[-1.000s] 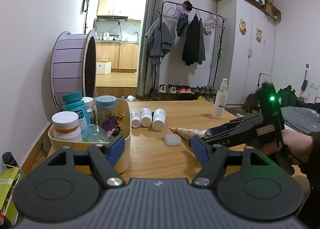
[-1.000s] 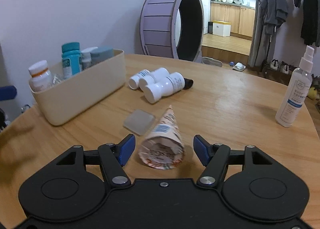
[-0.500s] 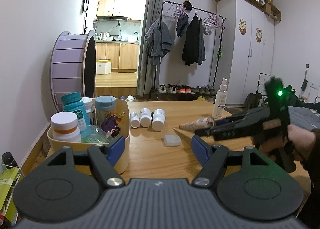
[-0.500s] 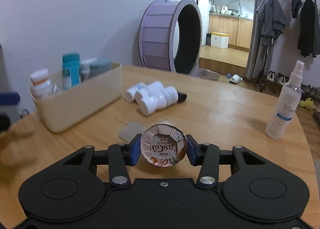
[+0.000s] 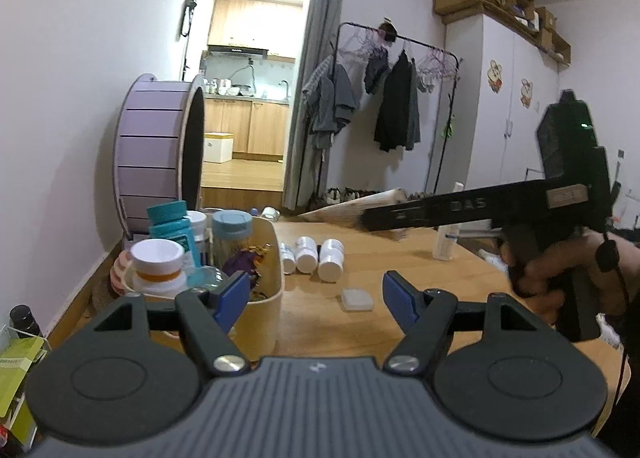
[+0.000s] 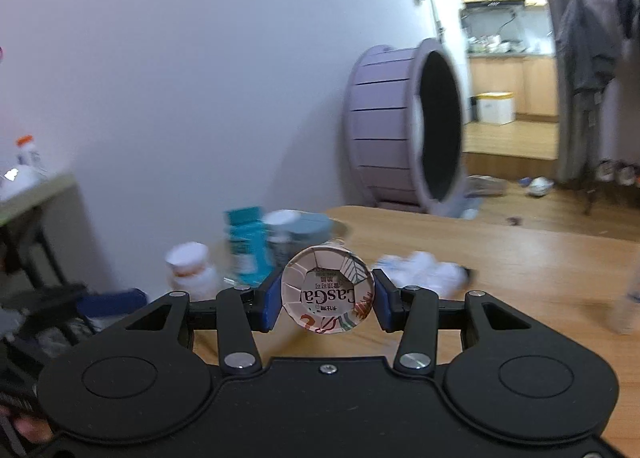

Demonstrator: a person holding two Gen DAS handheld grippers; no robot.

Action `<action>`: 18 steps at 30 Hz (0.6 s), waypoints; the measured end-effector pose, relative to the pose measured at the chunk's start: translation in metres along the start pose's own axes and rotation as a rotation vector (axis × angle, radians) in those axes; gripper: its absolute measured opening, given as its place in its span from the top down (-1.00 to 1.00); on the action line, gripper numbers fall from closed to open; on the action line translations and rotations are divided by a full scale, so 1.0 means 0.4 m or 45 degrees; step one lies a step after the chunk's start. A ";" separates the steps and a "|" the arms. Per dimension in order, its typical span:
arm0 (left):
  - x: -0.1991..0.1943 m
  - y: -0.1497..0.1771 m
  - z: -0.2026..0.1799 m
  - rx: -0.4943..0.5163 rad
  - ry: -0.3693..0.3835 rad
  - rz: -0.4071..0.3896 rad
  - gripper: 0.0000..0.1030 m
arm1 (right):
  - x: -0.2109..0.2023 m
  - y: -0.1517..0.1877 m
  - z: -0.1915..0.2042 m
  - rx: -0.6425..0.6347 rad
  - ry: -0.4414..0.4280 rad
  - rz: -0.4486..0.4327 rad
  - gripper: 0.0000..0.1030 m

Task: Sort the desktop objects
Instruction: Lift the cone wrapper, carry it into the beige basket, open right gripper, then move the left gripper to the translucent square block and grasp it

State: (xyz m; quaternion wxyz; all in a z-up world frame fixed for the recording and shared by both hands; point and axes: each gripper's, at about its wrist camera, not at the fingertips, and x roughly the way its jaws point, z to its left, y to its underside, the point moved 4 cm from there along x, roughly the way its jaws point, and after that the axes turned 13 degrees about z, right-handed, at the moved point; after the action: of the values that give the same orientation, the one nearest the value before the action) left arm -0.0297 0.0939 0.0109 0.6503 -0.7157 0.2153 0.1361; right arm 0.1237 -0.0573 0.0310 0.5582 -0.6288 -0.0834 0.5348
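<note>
Partly sorted: bottles in bin (image 5: pixel 267 314) at 9 o'clock; cone (image 6: pixel 328 295) clamped in right gripper (image 6: pixel 326 300), airborne; three vials (image 5: pixel 308 256), pad (image 5: pixel 357 300) left on table (image 5: pixel 440 298); left gripper (image 5: pixel 316 300) open, empty.

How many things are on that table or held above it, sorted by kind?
Bin: 1
Containers standing in the bin: 4
White bottles lying on the table: 3
Flat clear case: 1
Spray bottle: 1
Paper cone, gripped and lifted: 1
Total: 11
</note>
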 end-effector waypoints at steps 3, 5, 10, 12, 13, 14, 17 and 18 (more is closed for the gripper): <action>-0.013 0.001 0.012 -0.017 -0.013 -0.013 -0.41 | 0.056 -0.023 0.040 -0.004 -0.071 0.024 0.13; -0.019 0.002 0.020 -0.021 -0.026 -0.014 -0.41 | 0.089 -0.034 0.056 -0.005 -0.097 0.041 0.13; -0.028 0.005 0.040 -0.038 -0.040 -0.009 -0.41 | 0.170 -0.056 0.071 -0.003 -0.123 0.096 0.10; -0.029 0.005 0.046 -0.045 -0.041 -0.006 -0.41 | 0.195 -0.057 0.072 -0.009 -0.145 0.143 -0.08; -0.029 0.004 0.048 -0.048 -0.038 -0.003 -0.41 | 0.195 -0.055 0.071 -0.011 -0.143 0.145 -0.11; -0.029 0.004 0.048 -0.047 -0.036 -0.002 -0.41 | 0.189 -0.053 0.069 -0.016 -0.138 0.139 -0.10; -0.030 0.003 0.045 -0.040 -0.030 -0.002 -0.41 | 0.156 -0.036 0.062 -0.012 -0.129 0.126 -0.11; -0.030 0.004 0.044 -0.039 -0.029 -0.001 -0.41 | 0.139 -0.031 0.052 -0.008 -0.122 0.119 -0.12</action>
State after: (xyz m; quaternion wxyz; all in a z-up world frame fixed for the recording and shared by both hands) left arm -0.0393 0.1127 0.0132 0.6418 -0.7241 0.2055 0.1471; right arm 0.1369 -0.0008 0.0127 0.5259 -0.6075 -0.0821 0.5896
